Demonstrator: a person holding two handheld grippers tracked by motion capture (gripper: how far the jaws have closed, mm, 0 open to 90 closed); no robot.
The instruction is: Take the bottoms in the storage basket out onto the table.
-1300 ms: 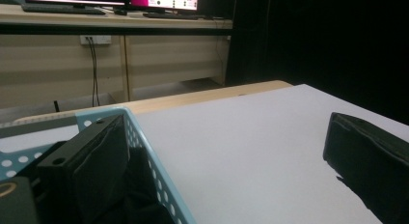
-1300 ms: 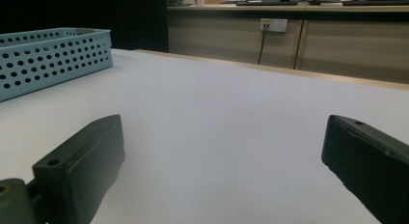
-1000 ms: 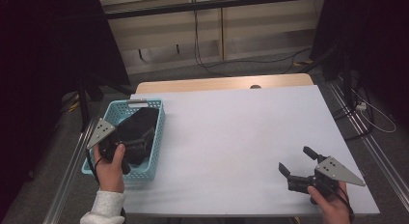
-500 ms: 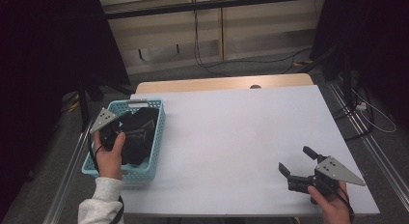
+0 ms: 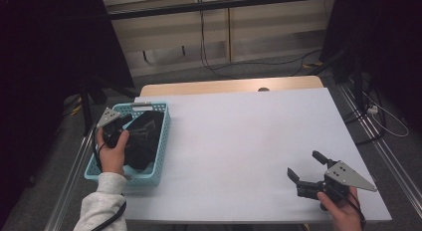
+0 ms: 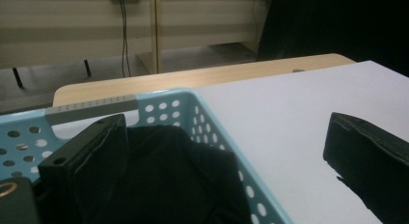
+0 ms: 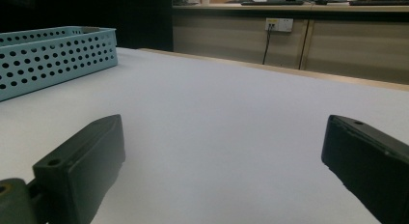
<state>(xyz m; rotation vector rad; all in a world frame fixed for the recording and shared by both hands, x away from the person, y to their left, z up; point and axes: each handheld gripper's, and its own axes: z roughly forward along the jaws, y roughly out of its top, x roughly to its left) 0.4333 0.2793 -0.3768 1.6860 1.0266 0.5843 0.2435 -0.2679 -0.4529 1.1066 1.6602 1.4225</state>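
Black cloth [image 5: 142, 139] in blue basket [image 5: 161, 141] (left gripper [image 5: 121, 129] spread wide above it), right gripper [image 5: 306, 172] spread too.

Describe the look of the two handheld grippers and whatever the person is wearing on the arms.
Both tools are black with two blocky black jaws. The left gripper and right gripper each carry a grey three-cornered plate on top, dotted with small holes. A dark cable loops from the left one past the wrist. The left arm wears a light grey sleeve with a ribbed cuff; no sleeve is visible at the right hand.
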